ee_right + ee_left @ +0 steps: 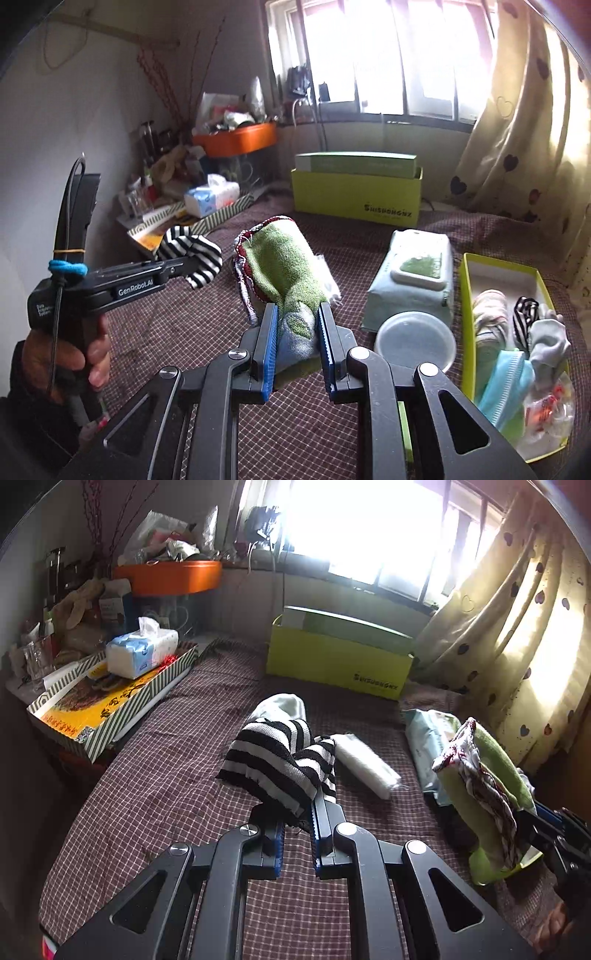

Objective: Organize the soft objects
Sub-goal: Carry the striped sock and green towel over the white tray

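right hand-held gripper [295,341]: clamped on green sock [286,271], long axis pointing away | open yellow box [466,314]: near right, right hand-held gripper nearer | left hand-held gripper [297,814]: clamped on striped sock [275,762]

A bright window [376,59] fills the far wall – daylight blows it out. A cream curtain [517,627] with dark hearts hangs at the right. A checked maroon cloth [166,775] covers the near surface. Far left, a cluttered side table [147,221] stands against a pale wall [74,122].

Backlit — window [369,535] glare blown out | interior dim | fisheye bends edges — corners dark
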The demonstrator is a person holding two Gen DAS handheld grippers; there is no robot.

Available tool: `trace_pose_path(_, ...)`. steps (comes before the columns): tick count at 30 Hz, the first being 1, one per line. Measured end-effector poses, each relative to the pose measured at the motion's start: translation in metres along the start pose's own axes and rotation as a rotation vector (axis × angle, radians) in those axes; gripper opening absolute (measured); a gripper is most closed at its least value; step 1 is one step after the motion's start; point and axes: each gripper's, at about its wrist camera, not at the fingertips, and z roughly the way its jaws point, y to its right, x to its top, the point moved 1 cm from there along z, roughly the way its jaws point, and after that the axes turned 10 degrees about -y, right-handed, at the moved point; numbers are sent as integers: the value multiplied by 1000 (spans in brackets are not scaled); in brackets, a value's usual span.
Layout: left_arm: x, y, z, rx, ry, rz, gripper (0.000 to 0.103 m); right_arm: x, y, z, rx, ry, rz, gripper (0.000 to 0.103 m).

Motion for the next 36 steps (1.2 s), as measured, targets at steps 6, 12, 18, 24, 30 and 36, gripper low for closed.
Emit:
trace_pose_path(6,0,8,-16,-31,33,14,12,-3,10,-16,-6,34,33,19)
trace_pose_path(12,-2,22,-21,-63,35,40,12,-7,16,-26,-17,48,48,19)
trace_pose_path(18,-2,34,-24,-85,37,63,12,-9,21,-32,-25,60,61,19)
trace_pose_path(24,-2,47,-22,-100,32,87,12,-10,27,-36,-35,66,78,19)
trace_pose_path(30,-1,61,-19,-115,24,114,12,-13,37,-39,-47,71,101,20)
trace_pose_path(36,1,78,-17,-136,20,146,12,-19,53,-45,-66,83,133,20)
